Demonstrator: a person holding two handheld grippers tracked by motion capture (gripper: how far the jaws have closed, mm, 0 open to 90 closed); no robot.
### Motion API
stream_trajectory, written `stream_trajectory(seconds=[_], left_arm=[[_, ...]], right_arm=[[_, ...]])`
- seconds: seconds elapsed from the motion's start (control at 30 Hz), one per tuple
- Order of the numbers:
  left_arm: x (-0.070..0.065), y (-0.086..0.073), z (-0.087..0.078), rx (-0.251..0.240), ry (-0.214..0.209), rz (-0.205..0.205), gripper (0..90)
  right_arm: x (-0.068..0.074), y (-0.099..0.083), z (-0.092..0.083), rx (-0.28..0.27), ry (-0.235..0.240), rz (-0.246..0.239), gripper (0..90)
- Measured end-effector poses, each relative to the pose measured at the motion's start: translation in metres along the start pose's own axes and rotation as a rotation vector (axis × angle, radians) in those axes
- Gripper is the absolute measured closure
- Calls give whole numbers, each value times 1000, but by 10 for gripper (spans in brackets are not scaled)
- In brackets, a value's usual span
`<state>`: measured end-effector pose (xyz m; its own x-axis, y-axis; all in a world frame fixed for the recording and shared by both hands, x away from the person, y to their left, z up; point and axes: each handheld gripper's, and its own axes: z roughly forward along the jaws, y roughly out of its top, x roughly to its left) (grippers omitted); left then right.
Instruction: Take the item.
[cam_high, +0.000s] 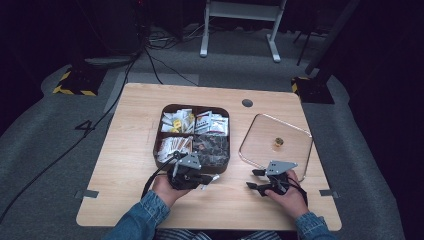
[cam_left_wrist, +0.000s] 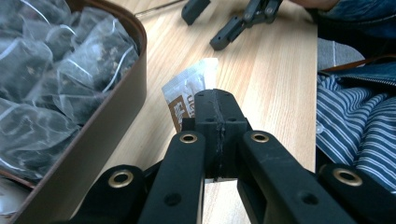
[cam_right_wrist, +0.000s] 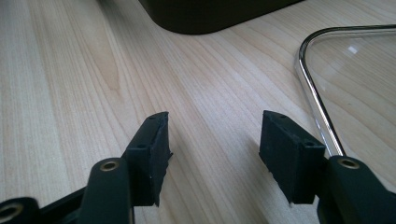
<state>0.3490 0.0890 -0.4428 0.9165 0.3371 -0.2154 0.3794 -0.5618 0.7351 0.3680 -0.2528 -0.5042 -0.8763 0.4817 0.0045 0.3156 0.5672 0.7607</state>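
Note:
My left gripper (cam_high: 202, 178) sits just in front of the brown compartment tray (cam_high: 156, 145), shut on a white and brown sachet (cam_high: 211, 179) that pokes out to the right. In the left gripper view the closed jaws pinch the sachet (cam_left_wrist: 187, 91) above the wood, beside the tray's wall (cam_left_wrist: 107, 135). My right gripper (cam_high: 254, 179) rests low over the table near the front left corner of the glass lid (cam_high: 260, 140). In the right gripper view it (cam_right_wrist: 215, 126) is open with bare wood between its fingers.
The tray holds sachets and several clear tea bags (cam_left_wrist: 56, 70) in separate compartments. The glass lid has a metal rim (cam_right_wrist: 317, 107) and a brass knob (cam_high: 278, 143). The tray's corner (cam_right_wrist: 210, 14) lies ahead of the right gripper. The person's striped shirt (cam_left_wrist: 355, 121) is at the table edge.

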Motion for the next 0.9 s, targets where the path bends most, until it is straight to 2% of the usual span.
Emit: stream_trajectory(seconds=[0.13, 0.4, 0.57, 0.83, 0.9], left_arm=[[3, -3, 6, 16, -1, -14, 895], [4, -5, 16, 83, -2, -16, 895], [4, -5, 23, 124, -20, -17, 895], [3, -6, 26, 144, -44, -19, 894], [3, -6, 27, 133, -67, -23, 886]], right_arm=[[0, 0, 0, 0, 0, -1, 429], [0, 0, 0, 0, 0, -1, 429], [0, 0, 0, 0, 0, -1, 429], [0, 0, 0, 0, 0, 0, 429], [0, 0, 0, 0, 0, -1, 429]])
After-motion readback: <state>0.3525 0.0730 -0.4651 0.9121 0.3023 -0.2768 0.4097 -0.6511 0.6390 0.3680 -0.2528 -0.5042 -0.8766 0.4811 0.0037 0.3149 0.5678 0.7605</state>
